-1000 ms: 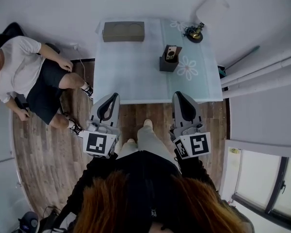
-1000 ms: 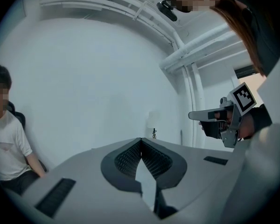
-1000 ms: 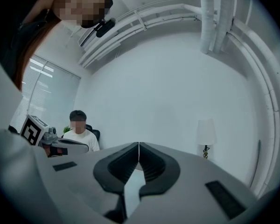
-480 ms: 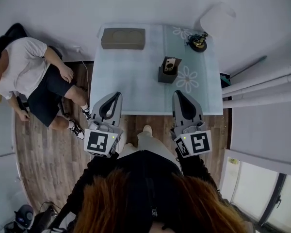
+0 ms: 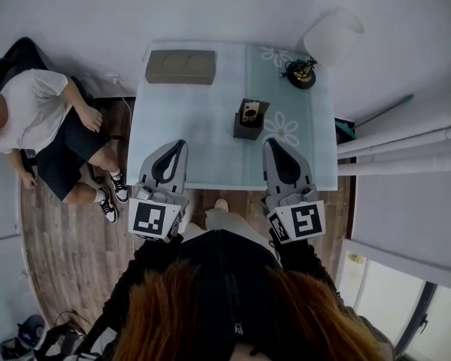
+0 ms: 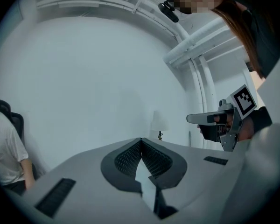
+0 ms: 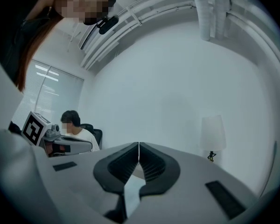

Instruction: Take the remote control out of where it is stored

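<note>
- Left gripper (image 6: pixel 141 141): pale grey moulded shell, dark ribbed pads pressed together tip to tip, nothing between them.
- Right gripper (image 7: pixel 138 146): same build, ribbed pads met along a thin seam, nothing in the grip.
- Both held side by side over the near edge of the table (image 5: pixel 188 126), apart from each other, tips toward the far wall.
- Floor (image 5: pixel 68 239): brown wood planks, streaky grain, below and left of the table.
- Table: rectangular, under a smooth pale blue-green cloth, white flower prints on the right half.
- Holder (image 5: pixel 243 131): small dark square-sided box, upright, right of mid-table, beyond the grippers and nearer the right one.
- Remote control (image 5: pixel 248 111): standing in the holder, light tan upper end sticking out; round marking on its face, possibly a button ring, too small to be sure. Untouched by either gripper.
- Brown box (image 5: pixel 179 66): flat, rectangular, matte olive-brown, two shallow round hollows in the top; far left corner.
- Lamp (image 5: pixel 332 32): white drum shade, small brass-coloured base; far right corner.
- Seated person (image 5: pixel 37 119): white shirt, dark shorts, dark chair, left of the table.
- Wall (image 5: pixel 233 6): plain, matte white.
</note>
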Demonstrator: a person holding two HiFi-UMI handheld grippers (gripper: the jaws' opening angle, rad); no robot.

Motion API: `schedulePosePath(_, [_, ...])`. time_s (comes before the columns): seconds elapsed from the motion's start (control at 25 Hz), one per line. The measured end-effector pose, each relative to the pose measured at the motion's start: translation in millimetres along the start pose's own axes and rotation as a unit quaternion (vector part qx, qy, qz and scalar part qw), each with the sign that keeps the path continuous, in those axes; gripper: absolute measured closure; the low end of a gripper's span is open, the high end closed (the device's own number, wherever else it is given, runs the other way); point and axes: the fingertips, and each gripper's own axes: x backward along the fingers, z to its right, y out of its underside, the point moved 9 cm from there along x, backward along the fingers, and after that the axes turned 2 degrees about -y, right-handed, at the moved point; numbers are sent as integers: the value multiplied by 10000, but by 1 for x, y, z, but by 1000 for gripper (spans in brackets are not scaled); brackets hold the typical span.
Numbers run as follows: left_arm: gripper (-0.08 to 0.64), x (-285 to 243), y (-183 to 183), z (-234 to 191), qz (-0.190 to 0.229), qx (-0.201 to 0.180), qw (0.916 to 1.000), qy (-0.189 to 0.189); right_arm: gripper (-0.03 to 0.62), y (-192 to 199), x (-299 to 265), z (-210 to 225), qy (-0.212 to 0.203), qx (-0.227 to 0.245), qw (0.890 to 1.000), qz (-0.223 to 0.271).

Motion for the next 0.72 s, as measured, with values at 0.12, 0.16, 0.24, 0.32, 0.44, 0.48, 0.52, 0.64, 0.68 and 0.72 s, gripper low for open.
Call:
schedulePosePath(0.12, [560,-10,-2,5,43,-12,10000,-40,577,2,-2,15,-5,-2,10000,-16])
schedulePosePath(0.16, [560,-14,-3,6,75,-16,10000,-49,578,3,-3,20,3,-6,10000,-30])
schedulePosePath(0.24, [560,-20,-4,8,97,-21,9999,-89,577,5,-7,32,11,-6,10000,-56])
schedulePosePath(0.32, [560,-26,-4,9,93,-24,9999,-141,577,7,-12,41,-3,-8,10000,-61])
schedulePosePath(0.44, [560,-33,-2,10,69,-26,9998,-188,577,6,-17,49,-44,-6,10000,-34])
schedulePosePath(0.48, [560,-35,-1,10,44,-20,9998,-194,577,6,-18,51,-59,2,10000,-21])
schedulePosePath(0.52, [560,-37,-1,10,-1,-13,9998,-201,577,5,-19,51,-75,5,10000,-8])
schedulePosePath(0.64, [560,-42,-1,11,-69,6,9998,-190,577,5,-21,49,-134,-28,9999,-5])
schedulePosePath(0.68, [560,-43,-1,12,-45,1,9998,-170,577,5,-21,47,-160,-41,9999,-10])
schedulePosePath(0.72, [560,-44,-2,12,-34,-10,9999,-148,577,5,-22,45,-185,-52,9998,-15])
